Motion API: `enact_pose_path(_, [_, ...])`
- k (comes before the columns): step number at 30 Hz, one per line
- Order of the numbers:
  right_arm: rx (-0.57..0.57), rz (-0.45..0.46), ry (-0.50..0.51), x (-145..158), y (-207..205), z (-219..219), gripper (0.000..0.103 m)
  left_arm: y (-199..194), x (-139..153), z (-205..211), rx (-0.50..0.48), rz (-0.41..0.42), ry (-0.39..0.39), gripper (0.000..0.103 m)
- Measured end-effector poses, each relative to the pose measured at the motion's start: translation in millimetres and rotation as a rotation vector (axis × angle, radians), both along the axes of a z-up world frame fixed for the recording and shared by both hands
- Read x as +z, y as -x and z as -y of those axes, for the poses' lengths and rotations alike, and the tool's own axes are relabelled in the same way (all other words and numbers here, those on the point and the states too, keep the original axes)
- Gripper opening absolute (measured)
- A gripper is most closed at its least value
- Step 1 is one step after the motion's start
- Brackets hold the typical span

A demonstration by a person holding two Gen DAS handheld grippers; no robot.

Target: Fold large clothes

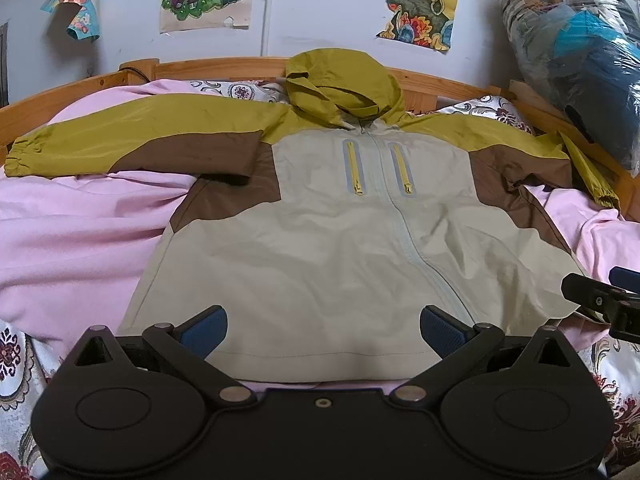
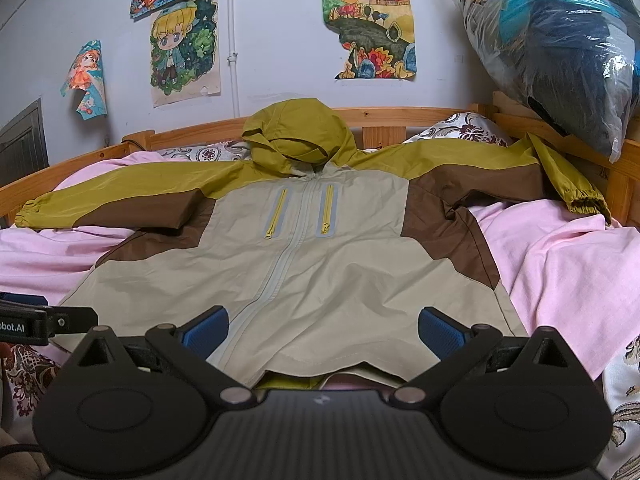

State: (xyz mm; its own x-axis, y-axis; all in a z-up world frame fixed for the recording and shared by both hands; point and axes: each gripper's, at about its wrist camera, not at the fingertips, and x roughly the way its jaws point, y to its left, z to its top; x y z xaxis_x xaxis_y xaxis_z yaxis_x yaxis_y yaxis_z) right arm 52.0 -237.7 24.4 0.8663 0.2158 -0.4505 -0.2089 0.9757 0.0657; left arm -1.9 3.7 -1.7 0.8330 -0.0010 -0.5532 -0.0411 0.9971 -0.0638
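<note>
Nearest the cameras, the left gripper [image 1: 323, 330] and the right gripper [image 2: 323, 330] are held just above the bottom hem of the garment, each with its blue-padded fingers [image 1: 206, 330] spread wide apart and nothing between them. The beige, brown and olive-yellow hooded windbreaker jacket [image 1: 340, 236] is laid flat, front up and zipped, on a rumpled pale pink sheet [image 1: 72, 224] over the bed. Both sleeves are stretched outward, the cuff on the right side drooping near the wooden bed frame [image 2: 616, 184]. Two yellow chest pocket zips [image 2: 276, 212] are seen either side of the centre zip. Farther back, the olive hood [image 2: 298, 140] is propped against the rail. Behind it, colourful cartoon drawings [image 2: 186, 48] are stuck to the white wall, and a clear plastic bag of dark clothing [image 2: 560, 40] is seen at upper right.
</note>
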Motion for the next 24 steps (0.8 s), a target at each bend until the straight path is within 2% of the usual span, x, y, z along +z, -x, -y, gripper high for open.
enact_pose_path(24, [-0.001, -0.001, -0.001, 0.2, -0.3, -0.3, 0.103, 0.0, 0.2, -3.2, 0.001, -0.003, 0.002, 0.102])
